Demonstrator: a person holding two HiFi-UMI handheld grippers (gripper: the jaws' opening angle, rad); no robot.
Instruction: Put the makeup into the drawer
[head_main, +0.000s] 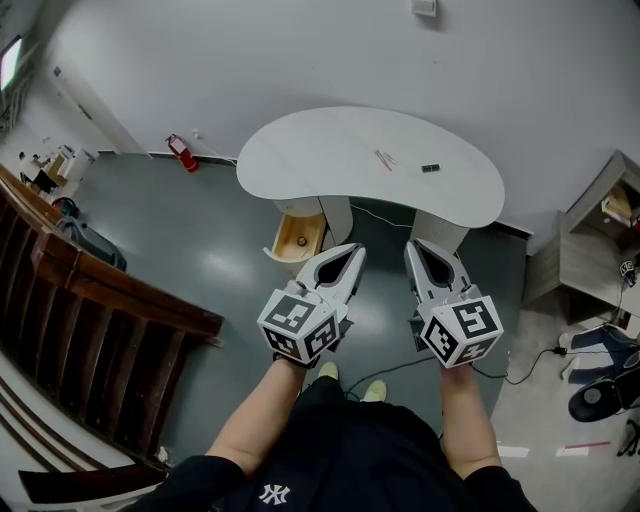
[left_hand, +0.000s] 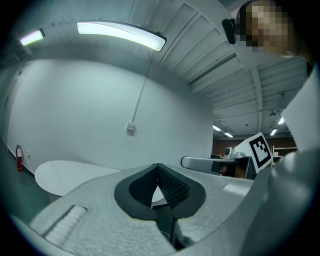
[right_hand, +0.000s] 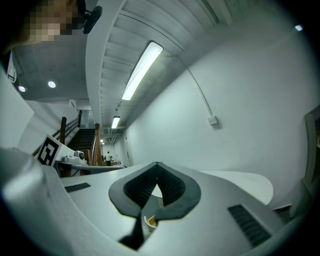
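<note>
So basically nothing's been done yet here. The person is standing back from the white kidney-shaped table (head_main: 300, 150), with both grippers held up in front of them over the grey floor (head_main: 200, 260), well short of the tabletop.

The left gripper (head_main: 357, 250) is clenched: in its own view the jaws (left_hand: 158, 167) meet at the tips, and there's only the hollow between the ribbed pads behind them, with nothing in it. Same deal with the right gripper (head_main: 415, 245). Its tips (right_hand: 157, 165) are pressed together and it's empty.

The makeup, as far as I can make out, is two little things on the right half of the table: a pair of thin pinkish-red sticks (head_main: 385, 158) and, just beside them, a small black rectangular piece (head_main: 431, 168). They're too tiny to say exactly what they are. Both sit on the tabletop, well apart from either gripper.

The good news is that the light wooden drawer (head_main: 298, 236) under the left side of the table is already pulled open. What I can see of the inside looks bare.

So I'd say the drawer part is sorted, but every pickup is left to do. That means stepping in, opening a gripper, grabbing each item and dropping it in. Those skinny sticks lying flat look like the fiddly bit.
</note>
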